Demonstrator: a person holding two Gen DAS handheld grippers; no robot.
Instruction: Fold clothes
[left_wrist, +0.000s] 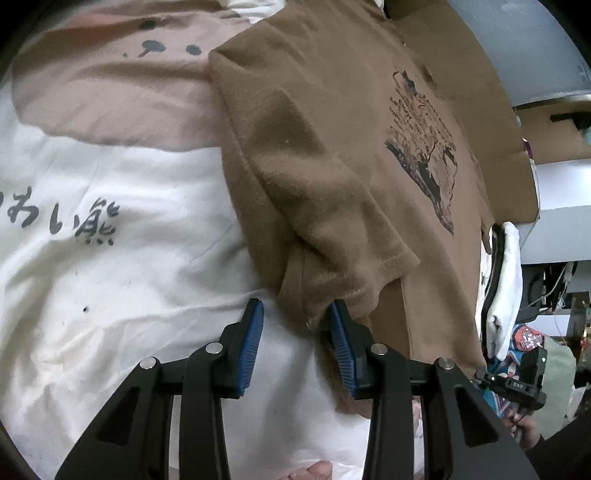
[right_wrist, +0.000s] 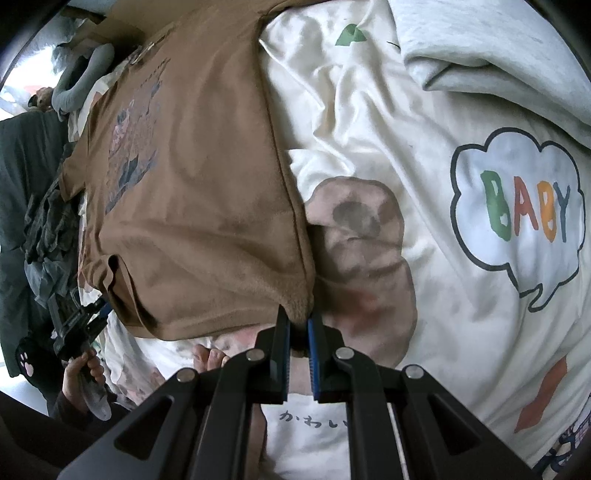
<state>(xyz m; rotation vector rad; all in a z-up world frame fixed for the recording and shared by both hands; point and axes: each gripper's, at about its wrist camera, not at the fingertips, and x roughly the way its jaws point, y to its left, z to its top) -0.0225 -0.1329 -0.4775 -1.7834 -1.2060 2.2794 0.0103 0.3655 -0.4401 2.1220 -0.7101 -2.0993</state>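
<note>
Below, I am viewing the brown T-shirt (left_wrist: 332, 155) lying spread across a cream printed bedsheet (left_wrist: 110, 258), its dark chest graphic (left_wrist: 424, 155) facing up and a folded sleeve (left_wrist: 332, 229) lying over the body. My left gripper (left_wrist: 296, 343) is standing with its blue pads (left_wrist: 253, 339) partly apart; a bunched brown corner of the shirt is sitting between them, touching the right-hand pad, while the other pad is standing clear of the cloth over the sheet, so I am reading no firm pinch there. My right gripper (right_wrist: 298, 332) is pressing its pads nearly together on the other lower corner of the shirt (right_wrist: 299, 308), pinching a small tuft of the hem. Seen from the right wrist, the shirt is stretching away up and to the left, with a cloud-shaped "BABY" print (right_wrist: 524, 218) on the sheet well off to the right and a grey garment (right_wrist: 480, 40) lying at the top. At lower left a hand (right_wrist: 83, 373) is holding the left gripper's handle, and toes (right_wrist: 208, 358) are showing just beside the right gripper.
</note>
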